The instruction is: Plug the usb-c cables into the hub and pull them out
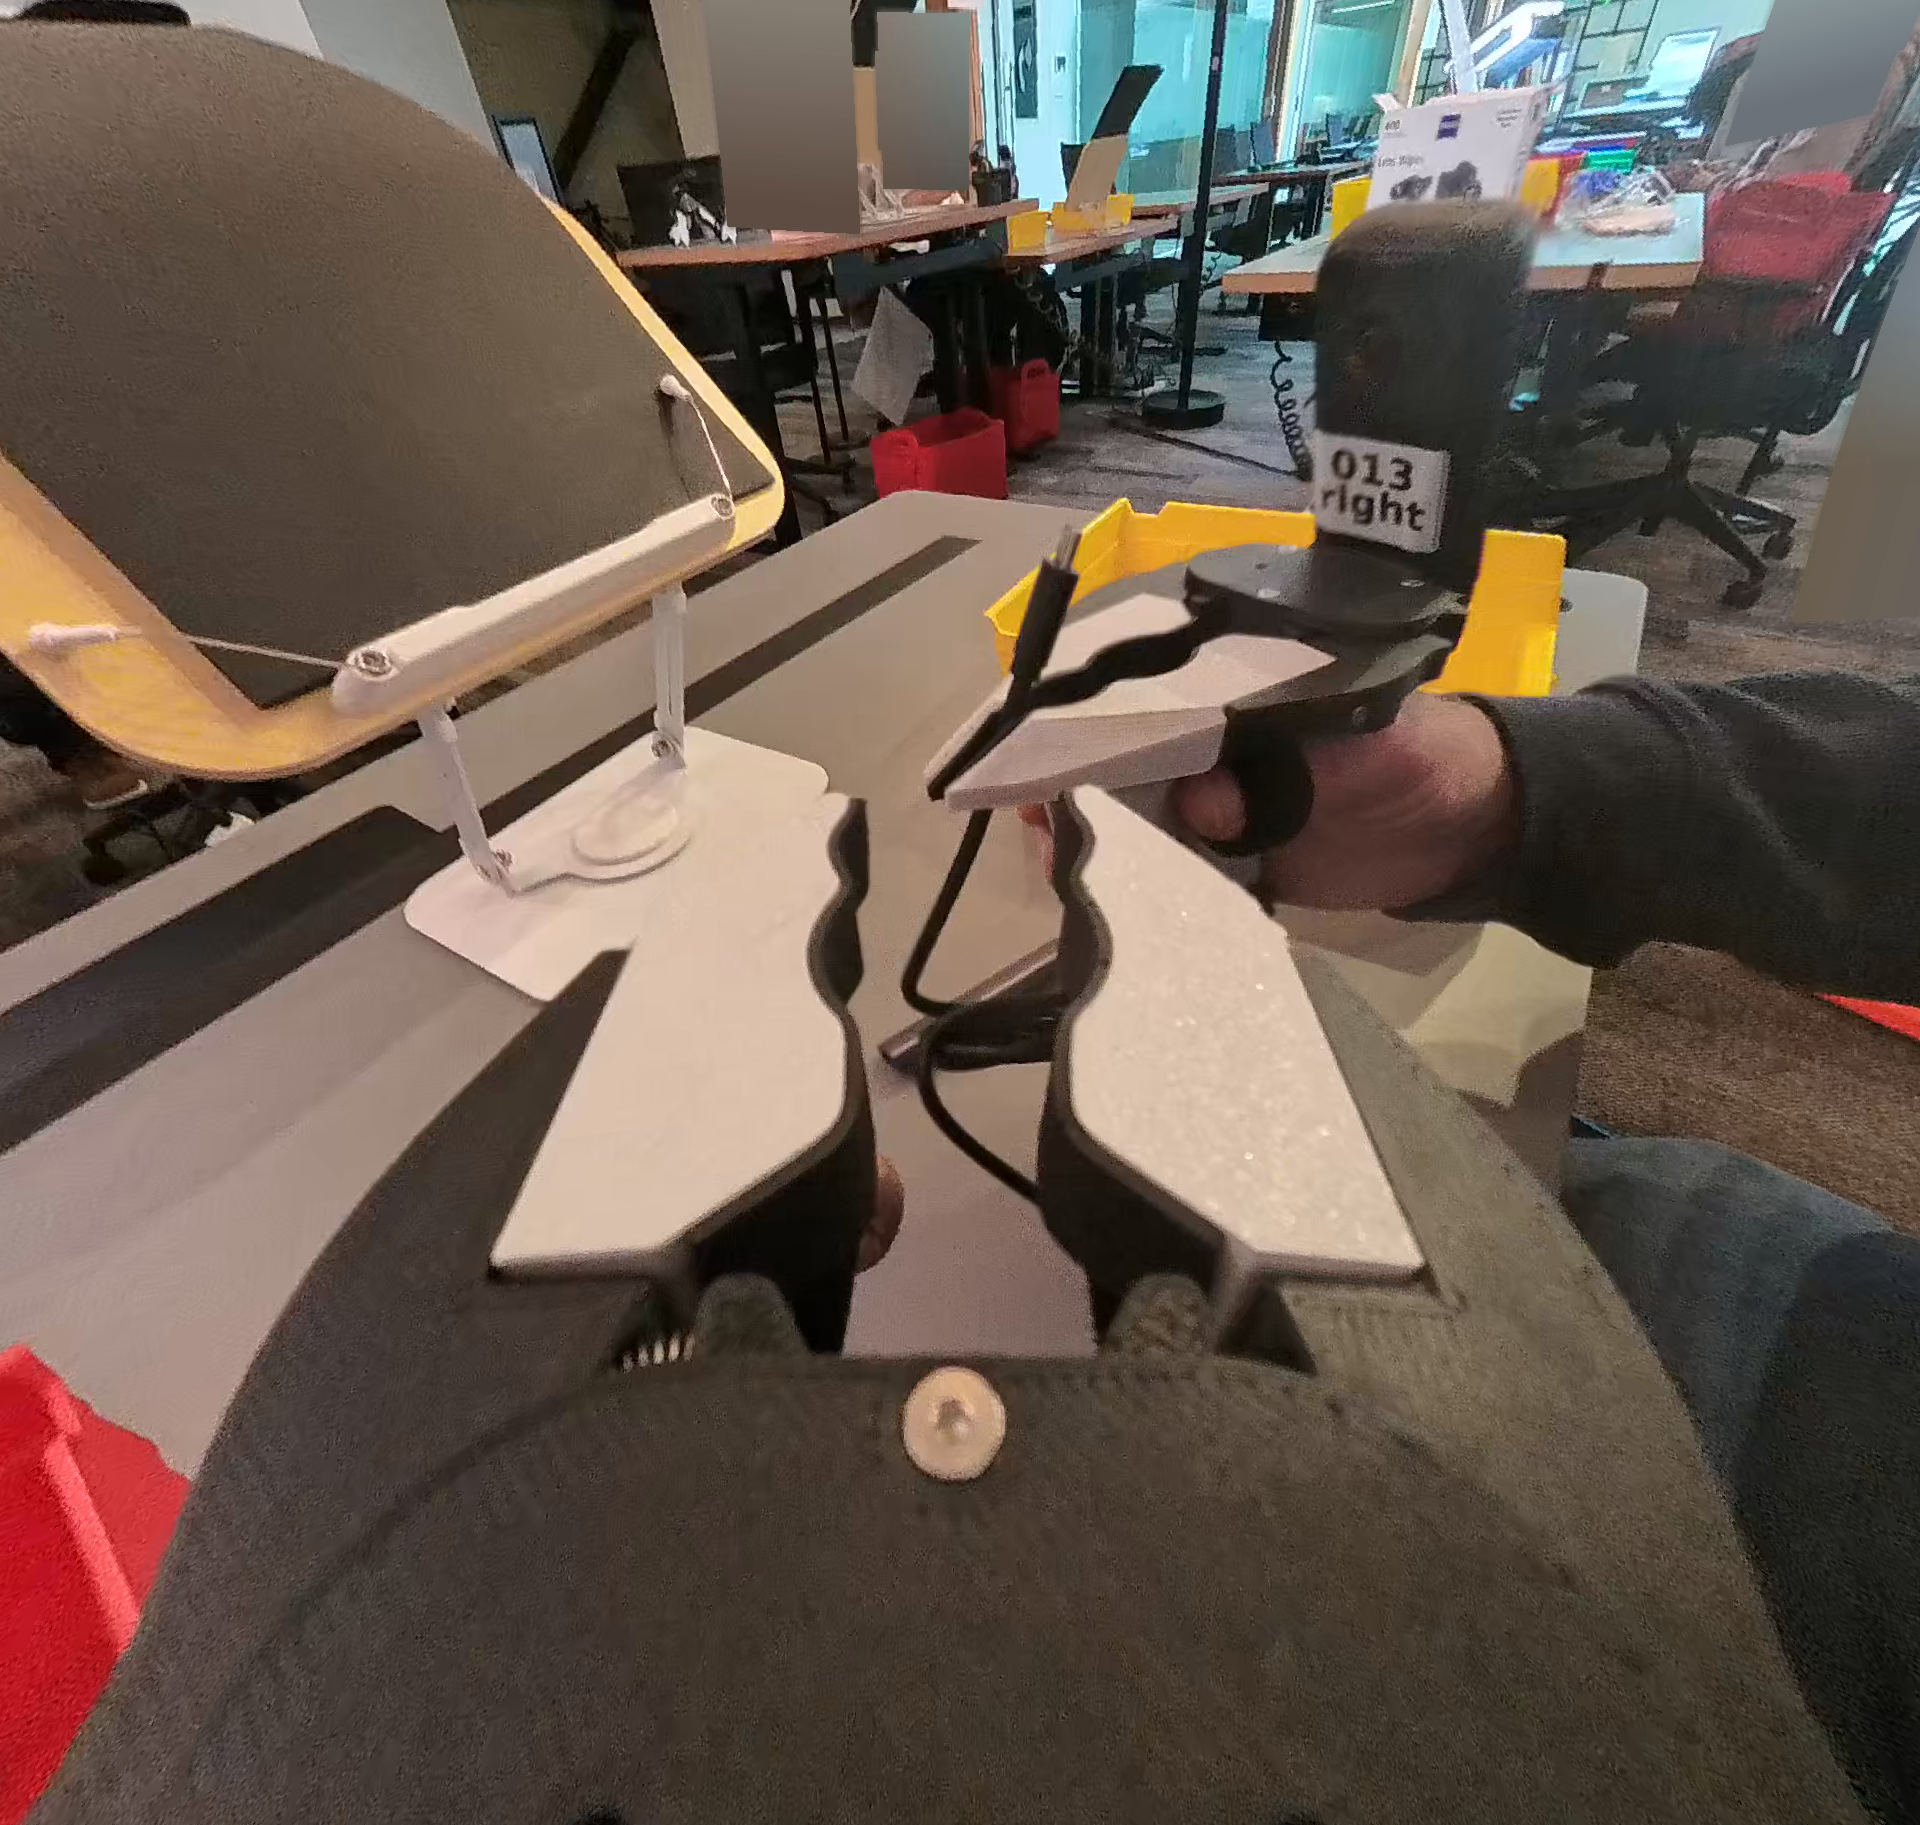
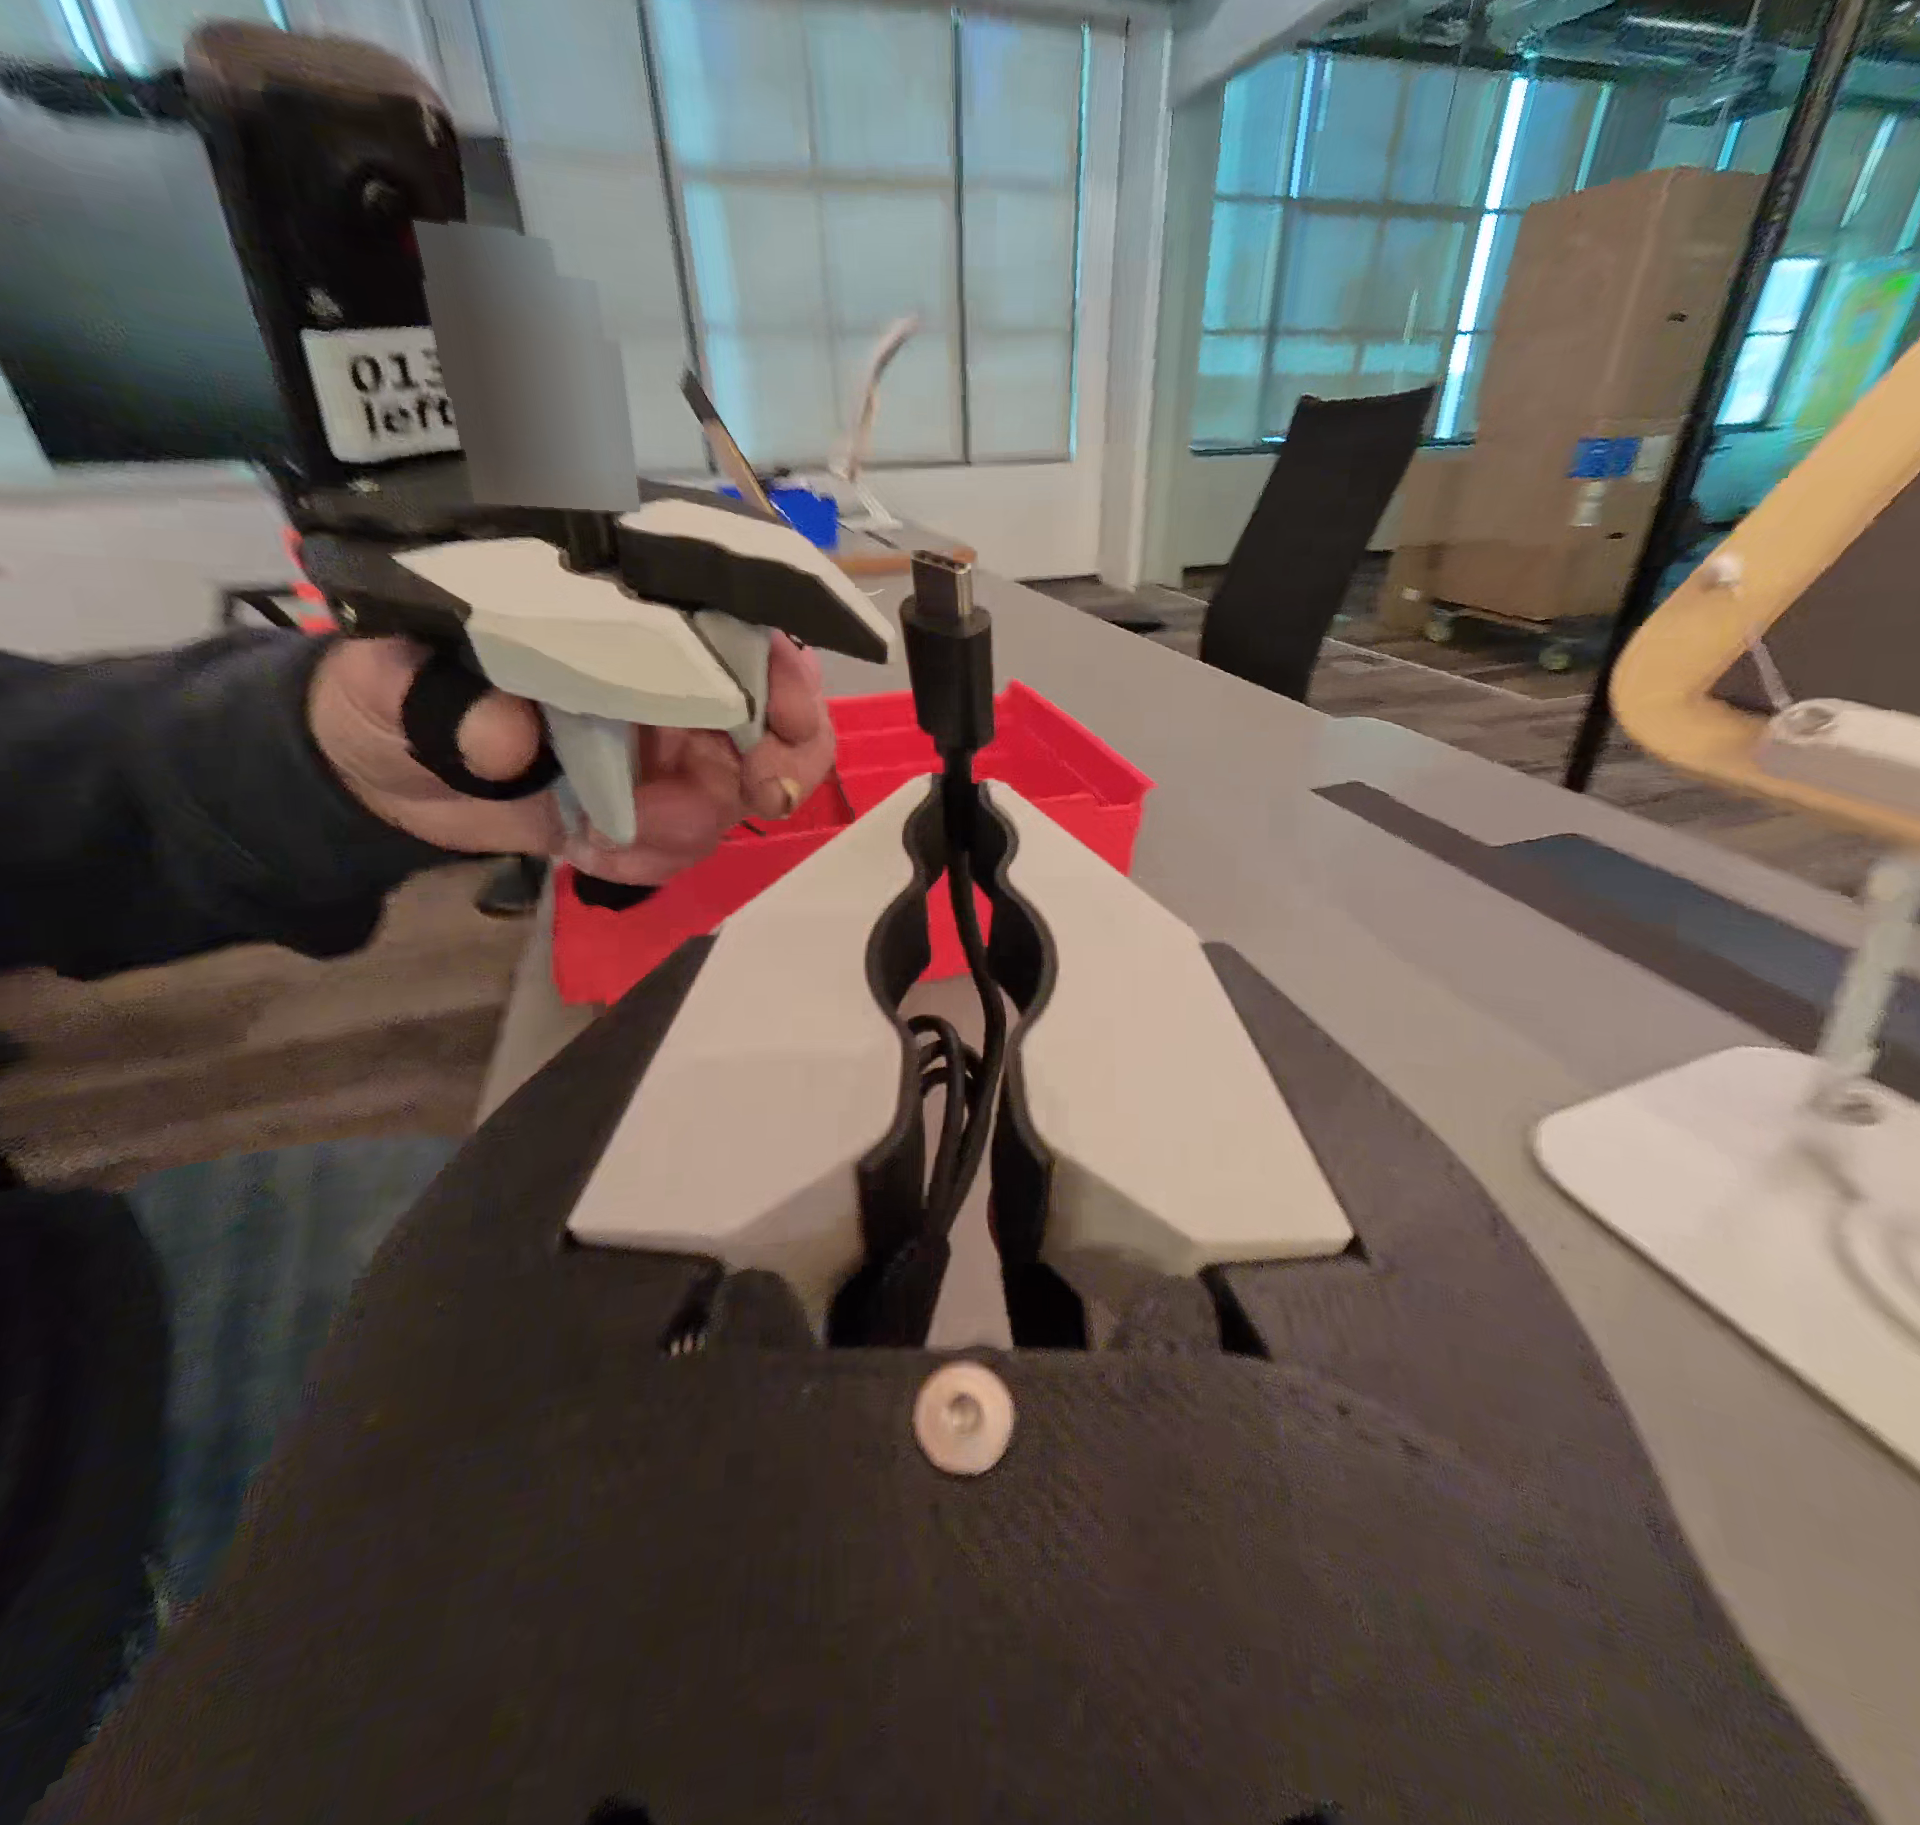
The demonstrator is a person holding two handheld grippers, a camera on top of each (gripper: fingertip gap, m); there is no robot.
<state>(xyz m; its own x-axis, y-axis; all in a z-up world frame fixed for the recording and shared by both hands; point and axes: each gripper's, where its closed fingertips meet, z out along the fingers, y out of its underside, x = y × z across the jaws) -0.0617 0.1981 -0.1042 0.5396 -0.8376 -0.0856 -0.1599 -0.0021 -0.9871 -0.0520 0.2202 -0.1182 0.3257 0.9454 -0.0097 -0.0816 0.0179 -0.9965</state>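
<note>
My right claw (image 2: pixel 958 799): white faceted fingers with black wavy inner pads, clamped on a thin black cable (image 2: pixel 971 928), its metal-tipped plug (image 2: pixel 943 632) upright at frame centre. My left claw (image 1: pixel 961 819): same build, fingers apart, nothing held, cable slack looping on the smooth grey table (image 1: pixel 260 1152) between them. Red bin (image 2: pixel 1049 788) behind the plug, white stand (image 1: pixel 613 840) upper left; open table between.
</note>
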